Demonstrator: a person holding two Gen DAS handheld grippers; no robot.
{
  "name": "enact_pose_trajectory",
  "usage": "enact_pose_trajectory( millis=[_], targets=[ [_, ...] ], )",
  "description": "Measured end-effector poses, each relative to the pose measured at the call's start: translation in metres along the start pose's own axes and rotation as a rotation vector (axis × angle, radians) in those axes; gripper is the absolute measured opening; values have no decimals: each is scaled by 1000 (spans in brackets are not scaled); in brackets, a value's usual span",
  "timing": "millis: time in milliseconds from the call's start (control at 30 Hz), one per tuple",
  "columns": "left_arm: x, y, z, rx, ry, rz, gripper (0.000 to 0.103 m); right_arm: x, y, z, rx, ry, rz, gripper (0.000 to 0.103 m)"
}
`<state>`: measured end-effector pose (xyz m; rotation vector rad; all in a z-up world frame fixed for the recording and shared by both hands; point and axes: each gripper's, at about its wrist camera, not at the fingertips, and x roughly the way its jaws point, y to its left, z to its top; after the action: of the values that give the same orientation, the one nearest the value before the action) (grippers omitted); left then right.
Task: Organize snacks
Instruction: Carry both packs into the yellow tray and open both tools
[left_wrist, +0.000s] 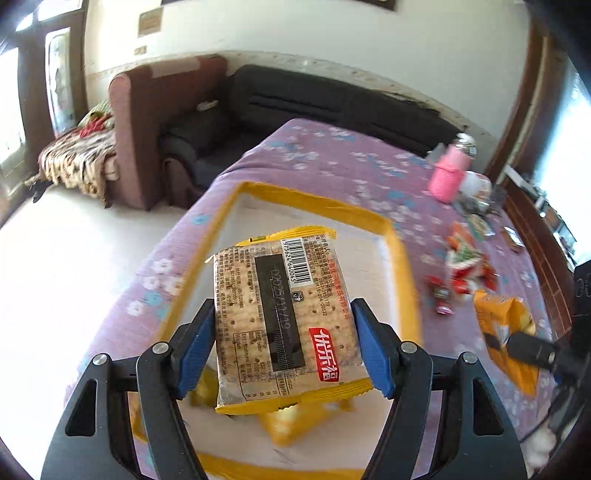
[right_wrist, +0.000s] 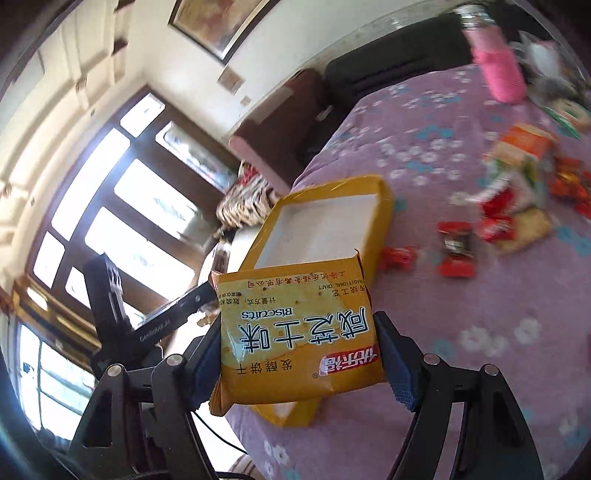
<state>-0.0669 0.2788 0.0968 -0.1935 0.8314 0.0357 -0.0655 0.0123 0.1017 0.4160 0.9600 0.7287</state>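
Observation:
My left gripper (left_wrist: 283, 345) is shut on a yellow biscuit packet (left_wrist: 282, 321), back side up with barcode and date showing. It hangs above a shallow yellow-rimmed box (left_wrist: 314, 206) on the purple flowered table. More yellow packets (left_wrist: 295, 421) lie inside that box beneath it. My right gripper (right_wrist: 299, 354) is shut on a second yellow biscuit packet (right_wrist: 295, 339), printed front up, held over the near corner of the same yellow box (right_wrist: 380, 206). The right gripper and its packet (left_wrist: 506, 325) also show at the right edge of the left wrist view.
Loose red and green snack wrappers (left_wrist: 461, 266) lie scattered on the cloth to the right of the box. A pink bottle (left_wrist: 448, 173) stands at the far right with clutter around it. A dark sofa (left_wrist: 295, 99) and a maroon armchair (left_wrist: 129, 122) stand beyond the table.

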Motion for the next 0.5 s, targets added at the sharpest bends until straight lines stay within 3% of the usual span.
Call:
enact_pose_trajectory(
  millis=[267, 500],
  targets=[
    [62, 39, 13, -75, 91, 2, 71, 118, 39, 16, -112, 134, -173, 75],
    [71, 42, 17, -93, 106, -32, 71, 157, 48, 15, -163, 165, -244, 78]
  ],
)
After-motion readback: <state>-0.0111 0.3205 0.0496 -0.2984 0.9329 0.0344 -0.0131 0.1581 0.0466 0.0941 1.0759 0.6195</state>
